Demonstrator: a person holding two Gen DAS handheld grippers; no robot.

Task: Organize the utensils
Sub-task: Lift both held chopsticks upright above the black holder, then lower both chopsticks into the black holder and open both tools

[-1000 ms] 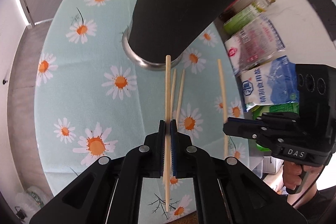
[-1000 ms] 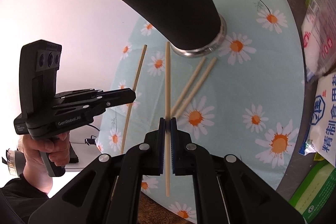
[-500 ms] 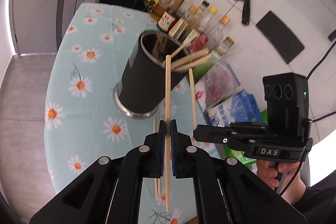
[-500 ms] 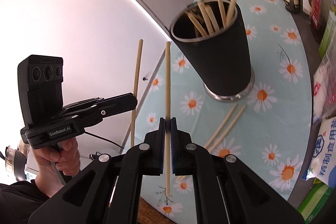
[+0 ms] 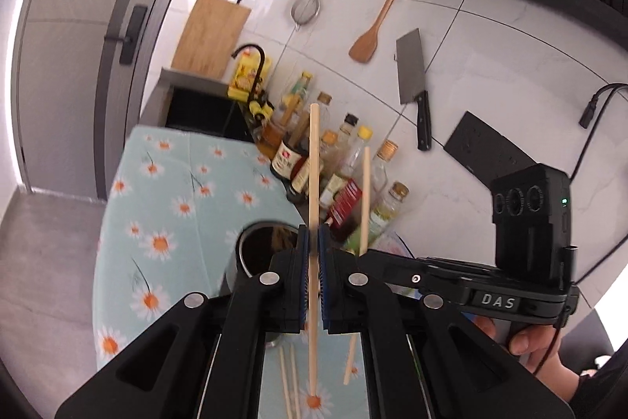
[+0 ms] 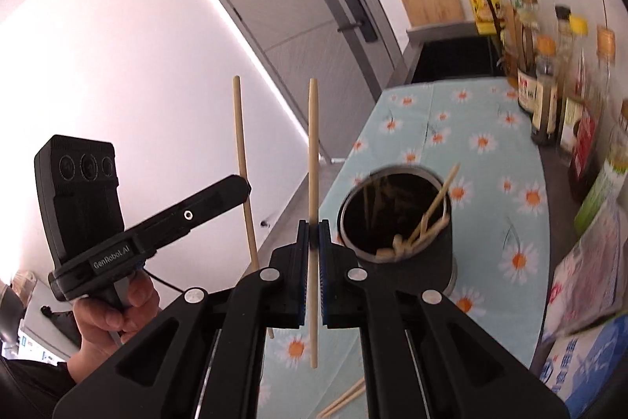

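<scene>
My left gripper (image 5: 313, 242) is shut on a wooden chopstick (image 5: 314, 160) held upright, above and just right of the black utensil cup (image 5: 255, 254). My right gripper (image 6: 313, 238) is shut on another chopstick (image 6: 313, 144), upright, left of the cup (image 6: 396, 234), which holds several chopsticks. Each gripper shows in the other's view: the right one (image 5: 367, 254) with its chopstick (image 5: 365, 199), the left one (image 6: 245, 185) with its chopstick (image 6: 241, 152). Two loose chopsticks (image 5: 288, 383) lie on the daisy tablecloth (image 5: 172, 183).
Sauce and oil bottles (image 5: 345, 160) line the wall behind the cup. Food bags (image 6: 585, 293) lie right of it. A sink with black faucet (image 5: 251, 65) is at the table's far end. A cleaver (image 5: 414, 81) and spatula hang on the wall.
Both grippers rose well above the table with their chopsticks and tilted upward; the cup now sits below them and its open mouth shows.
</scene>
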